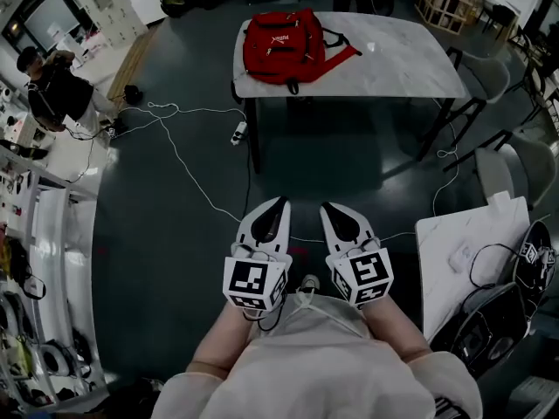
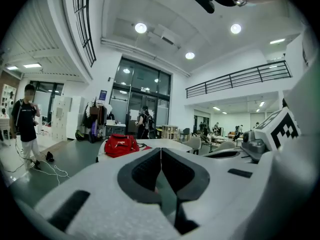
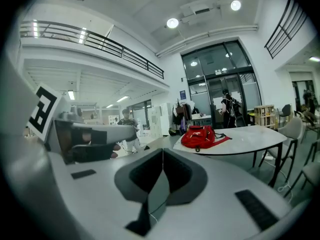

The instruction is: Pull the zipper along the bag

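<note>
A red backpack (image 1: 284, 44) lies on the left part of a white marble table (image 1: 393, 68) well ahead of me; it also shows far off as the red backpack (image 2: 121, 145) and the red backpack (image 3: 199, 135) in the gripper views. Both grippers hang side by side close to my body, far short of the table. My left gripper (image 1: 279, 203) is shut with nothing between its jaws. My right gripper (image 1: 327, 207) is shut and empty too. The bag's zipper is too small to make out.
Dark floor lies between me and the table, crossed by a white cable (image 1: 188, 168) with a power strip (image 1: 238, 132). A second white table (image 1: 472, 251) with gear stands at my right. Chairs (image 1: 489, 77) sit right of the bag's table. A person (image 1: 52, 90) stands at far left.
</note>
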Tool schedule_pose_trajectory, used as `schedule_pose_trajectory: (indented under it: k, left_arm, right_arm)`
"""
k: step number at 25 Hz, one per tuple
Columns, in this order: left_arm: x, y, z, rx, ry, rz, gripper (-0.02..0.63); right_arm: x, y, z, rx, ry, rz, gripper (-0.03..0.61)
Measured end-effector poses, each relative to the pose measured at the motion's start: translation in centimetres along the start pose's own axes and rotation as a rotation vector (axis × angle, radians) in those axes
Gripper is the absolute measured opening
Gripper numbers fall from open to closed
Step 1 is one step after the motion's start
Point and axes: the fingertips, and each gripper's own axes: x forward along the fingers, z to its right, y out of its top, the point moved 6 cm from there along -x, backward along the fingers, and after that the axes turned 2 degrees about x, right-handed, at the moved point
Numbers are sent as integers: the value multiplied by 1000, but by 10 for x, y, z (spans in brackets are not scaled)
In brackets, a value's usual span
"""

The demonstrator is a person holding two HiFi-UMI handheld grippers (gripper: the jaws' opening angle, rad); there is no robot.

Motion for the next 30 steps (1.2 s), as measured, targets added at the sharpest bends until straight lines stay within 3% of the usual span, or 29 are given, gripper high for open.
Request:
schedule_pose_trajectory:
  k: [7,14,23,30]
  left_arm:
    - [30,-7,-49,-39,40,-21,20]
    - [98,19,-110,-35,-13,2,20]
    - [196,30,-234,-100,-88,-43,20]
    - [252,42,-329,-83,-128,-57,20]
  right_arm:
    - [53,5,13,7,11,-27,28]
    - [127,40,34,-13,-29,-29,28]
    - [262,71,57,24,-106,-71,28]
    - [368,97,62,46,-140,-74,28]
